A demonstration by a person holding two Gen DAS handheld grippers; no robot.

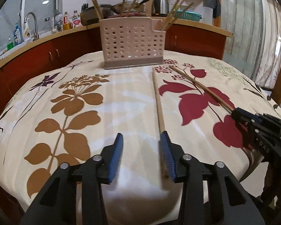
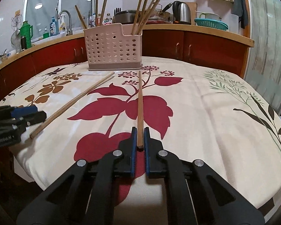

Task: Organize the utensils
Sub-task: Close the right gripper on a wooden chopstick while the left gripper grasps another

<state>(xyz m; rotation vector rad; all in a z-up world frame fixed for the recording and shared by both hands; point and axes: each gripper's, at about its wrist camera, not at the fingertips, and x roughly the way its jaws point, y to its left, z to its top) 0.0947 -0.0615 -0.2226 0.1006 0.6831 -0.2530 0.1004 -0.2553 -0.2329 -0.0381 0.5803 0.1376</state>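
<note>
Kitchen cabinets in dark red with a pale wooden countertop [image 2: 215, 32] curve round the back, crowded with bottles, a tap, pans, a steel kettle [image 2: 181, 12] and a teal colander. In front of them stands a table covered by a cream cloth [image 2: 206, 112] printed with big crimson, tan and grey-green plants.

At the far middle of the cloth stands a pinkish-beige plastic utensil holder [image 2: 112, 50], its walls pierced with rows of round holes above a darker base, one end stepped lower than the other. Wooden chopsticks rise out of it: a few leaning in the taller part, a splayed bunch in the lower part.

Two more chopsticks lie flat on the cloth in front of the holder, well apart from it. Both are long, slim, square-cut sticks of light brown wood. The right-hand chopstick [image 2: 140, 108] lies across the crimson leaves, and the right gripper [image 2: 140, 140] is clamped on its near end, blue pads pressing both sides. The other chopstick [image 1: 158, 108] lies on the pale part of the cloth. The left gripper [image 1: 141, 150] sits low over its near end with the jaws parted: the stick runs along the inside of the right-hand blue pad, apparently touching it, while the other pad stands clear, so the stick is not gripped.
</note>
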